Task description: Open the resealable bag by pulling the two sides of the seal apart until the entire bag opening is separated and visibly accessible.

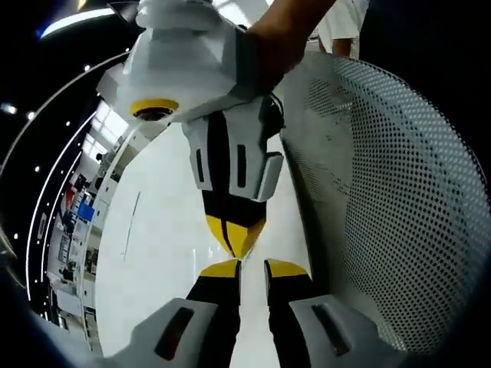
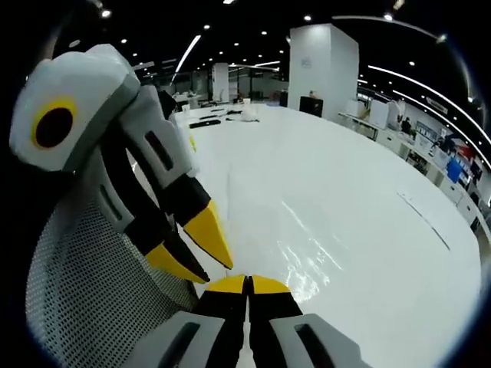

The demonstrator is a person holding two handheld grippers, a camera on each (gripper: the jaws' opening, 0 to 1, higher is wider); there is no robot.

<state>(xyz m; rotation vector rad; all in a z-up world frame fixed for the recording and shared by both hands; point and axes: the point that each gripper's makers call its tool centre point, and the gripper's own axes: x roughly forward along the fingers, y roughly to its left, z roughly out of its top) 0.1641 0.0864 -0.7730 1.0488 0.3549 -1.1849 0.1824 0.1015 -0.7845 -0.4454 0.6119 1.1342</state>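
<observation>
A: Tongs first. State?

B: Right gripper [image 2: 247,285]: clenched, yellow tips meeting edge to edge. I can't tell whether any film is pinched between them. Left gripper [image 1: 253,268]: a narrow slot between its tips, nothing visible in the slot, so I read it as released. In the left gripper view the two pairs of tips sit nose to nose, nearly touching.

A: And the bag?

B: I can't place it with certainty. There's a glossy, rippled patch [image 2: 307,264] on the white table [image 2: 360,192] just beyond the right tips (clear plastic, or only ceiling lights on the tabletop; the frame doesn't settle it). No seal line is readable anywhere.

A: Surroundings?

B: White perforated mesh panel [image 1: 399,192] close along one side of both grippers, probably a chair back. A hand [image 1: 284,38] holds the right gripper from above.

A: Risks from here?

B: Three, by my judgement. One: if the right gripper holds both walls of the seal, not just one, pulling drags the whole bag and nothing parts. Two: if the left gripper closes on air, since thin clear film is hard to locate, the pull has no counter-hold. Three: the tips are so close they could knock each other, or a sideways pull could run a jaw into the mesh.
</observation>
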